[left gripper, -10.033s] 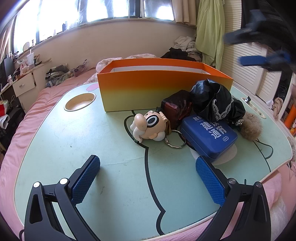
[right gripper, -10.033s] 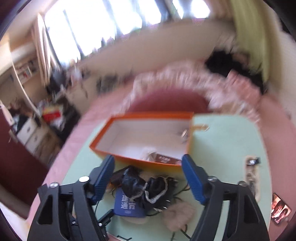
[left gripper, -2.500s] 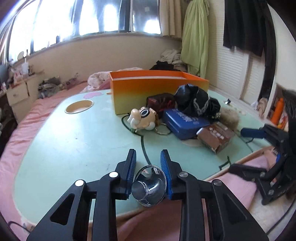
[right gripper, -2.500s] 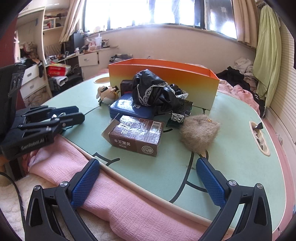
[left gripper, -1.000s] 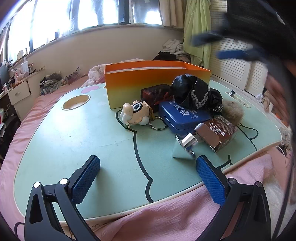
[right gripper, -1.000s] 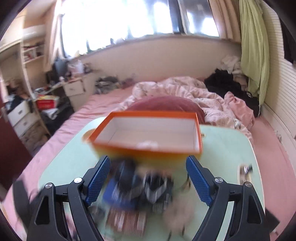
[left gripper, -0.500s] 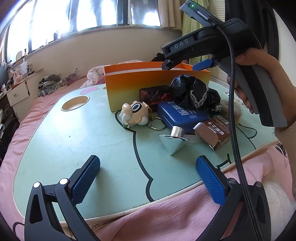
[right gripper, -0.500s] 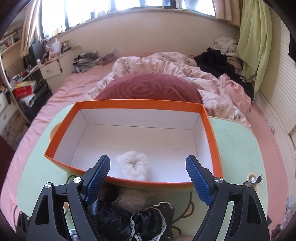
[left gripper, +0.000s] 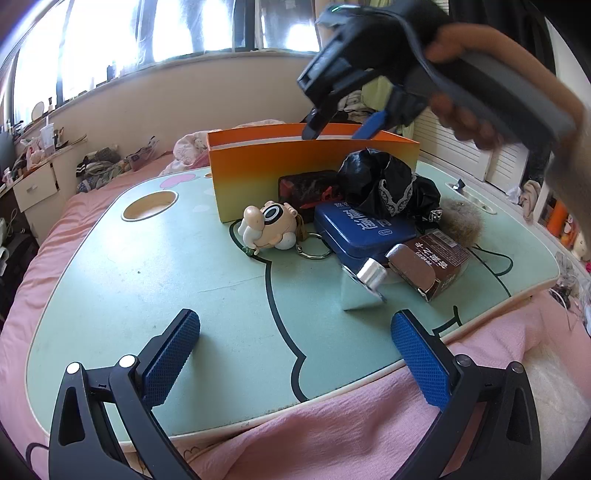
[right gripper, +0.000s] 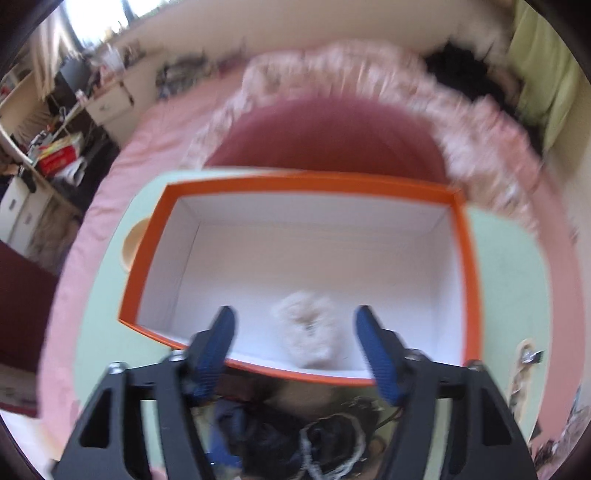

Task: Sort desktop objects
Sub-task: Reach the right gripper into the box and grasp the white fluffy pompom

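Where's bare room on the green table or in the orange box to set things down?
Bare patches: the pale green table from the round cup hole toward the left gripper, and the orange box's white floor around the white fluffy pompom. Crowded: in front of the box, from the cartoon keychain figure through the blue tin to the brown carton.

Sunlit windows (left gripper: 207, 26), pink bed (left gripper: 92, 195)

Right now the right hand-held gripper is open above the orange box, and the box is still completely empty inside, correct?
Not quite. The right hand-held gripper is open above the orange box, but the box is not empty: a white fluffy pom-pom lies on its white floor near the front wall. The right wrist view shows it, somewhat blurred.
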A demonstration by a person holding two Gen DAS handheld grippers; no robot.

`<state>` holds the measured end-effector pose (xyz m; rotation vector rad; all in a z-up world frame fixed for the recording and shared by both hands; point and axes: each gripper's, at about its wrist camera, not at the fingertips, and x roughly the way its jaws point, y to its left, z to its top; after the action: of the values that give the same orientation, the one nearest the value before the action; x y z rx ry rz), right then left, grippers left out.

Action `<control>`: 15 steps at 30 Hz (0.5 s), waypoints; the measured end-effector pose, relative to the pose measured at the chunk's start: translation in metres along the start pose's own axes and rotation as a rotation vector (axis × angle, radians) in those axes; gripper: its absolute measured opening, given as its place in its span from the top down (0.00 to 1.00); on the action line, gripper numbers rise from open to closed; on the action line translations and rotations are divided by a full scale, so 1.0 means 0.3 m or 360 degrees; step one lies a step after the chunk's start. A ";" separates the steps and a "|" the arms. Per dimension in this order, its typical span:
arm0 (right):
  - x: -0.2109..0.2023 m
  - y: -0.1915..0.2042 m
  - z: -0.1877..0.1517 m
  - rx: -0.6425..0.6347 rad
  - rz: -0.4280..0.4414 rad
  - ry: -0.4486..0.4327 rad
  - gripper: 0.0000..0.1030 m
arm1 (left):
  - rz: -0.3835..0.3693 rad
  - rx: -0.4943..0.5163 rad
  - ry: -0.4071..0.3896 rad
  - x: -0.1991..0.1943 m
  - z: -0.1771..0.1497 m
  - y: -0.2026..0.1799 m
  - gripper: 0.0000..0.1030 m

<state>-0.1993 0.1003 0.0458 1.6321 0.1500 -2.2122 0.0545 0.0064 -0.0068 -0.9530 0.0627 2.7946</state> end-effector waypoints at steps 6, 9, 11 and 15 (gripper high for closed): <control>0.103 0.036 0.043 -0.0054 -0.0189 0.0159 0.54 | -0.0005 0.0000 -0.0003 0.004 0.004 0.006 0.00; 0.148 0.025 0.033 -0.0037 -0.0205 0.0192 0.77 | -0.0007 0.0001 -0.0002 0.007 0.008 0.009 0.00; 0.143 0.030 0.030 -0.0065 -0.0229 0.0154 0.77 | -0.0010 0.0002 -0.0005 0.005 0.008 0.011 0.00; 0.093 0.009 0.017 -0.0037 -0.0153 0.0078 0.78 | -0.0011 0.0002 -0.0006 0.005 0.008 0.010 0.00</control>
<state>-0.2098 0.0894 0.0217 1.7002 0.2724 -2.2329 0.0513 0.0039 -0.0058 -0.9459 0.0610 2.7897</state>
